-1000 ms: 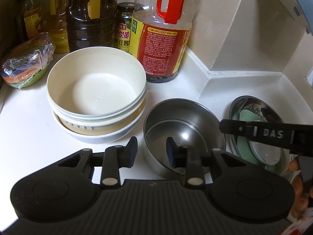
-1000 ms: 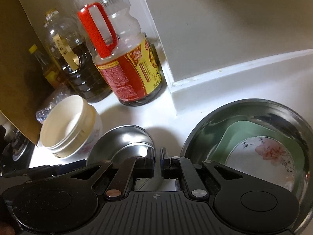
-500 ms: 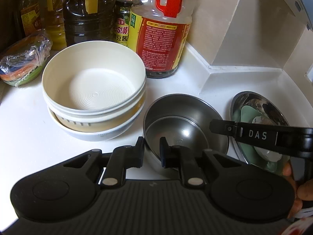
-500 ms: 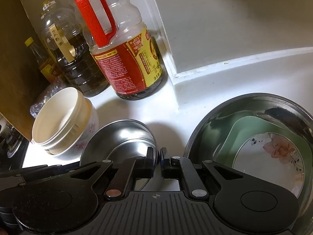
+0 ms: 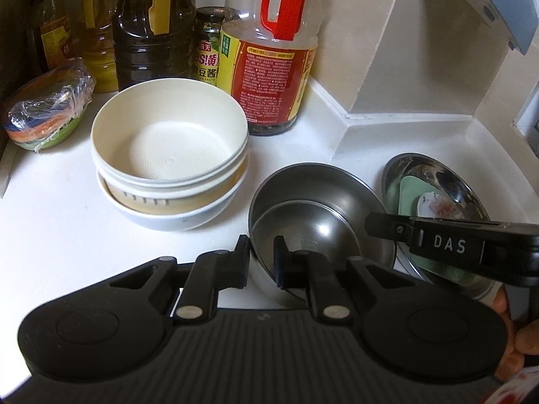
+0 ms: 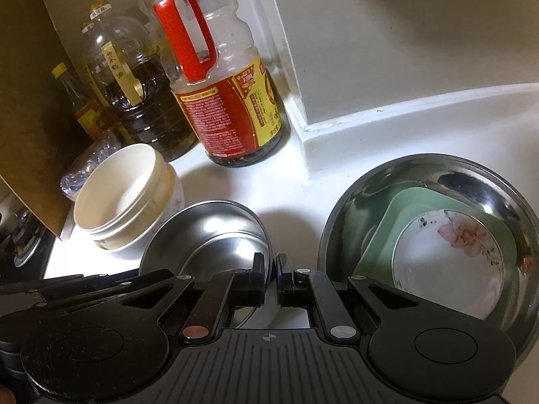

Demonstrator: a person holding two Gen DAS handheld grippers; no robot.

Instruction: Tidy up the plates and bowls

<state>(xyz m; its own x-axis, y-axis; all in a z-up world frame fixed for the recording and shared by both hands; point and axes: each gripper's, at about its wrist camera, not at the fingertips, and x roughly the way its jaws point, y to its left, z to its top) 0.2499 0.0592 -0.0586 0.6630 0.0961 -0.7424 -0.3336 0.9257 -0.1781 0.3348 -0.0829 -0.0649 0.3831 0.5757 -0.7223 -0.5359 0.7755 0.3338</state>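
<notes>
A pair of nested steel bowls [image 5: 313, 212] sits on the white counter, also in the right wrist view [image 6: 215, 232]. My left gripper [image 5: 261, 262] is shut on their near-left rim, one finger outside, one inside. My right gripper [image 6: 269, 279] is shut on their right rim; its arm shows in the left wrist view [image 5: 448, 245]. A stack of cream and white bowls [image 5: 168, 158] stands to the left [image 6: 124, 198]. A large steel basin [image 6: 438, 181] on the right holds a green square plate [image 6: 380, 235] and a floral plate [image 6: 448, 262].
Sauce and oil bottles [image 5: 269, 67] line the back wall. A plastic-wrapped bundle of dishes [image 5: 47, 114] lies at the far left. A wall corner [image 5: 387, 67] juts out behind the steel bowls. A wooden board [image 6: 30, 134] stands at the left.
My left gripper closed from open onto the steel bowls' near rim. The right gripper stayed shut on the right rim. Both views shifted slightly.
</notes>
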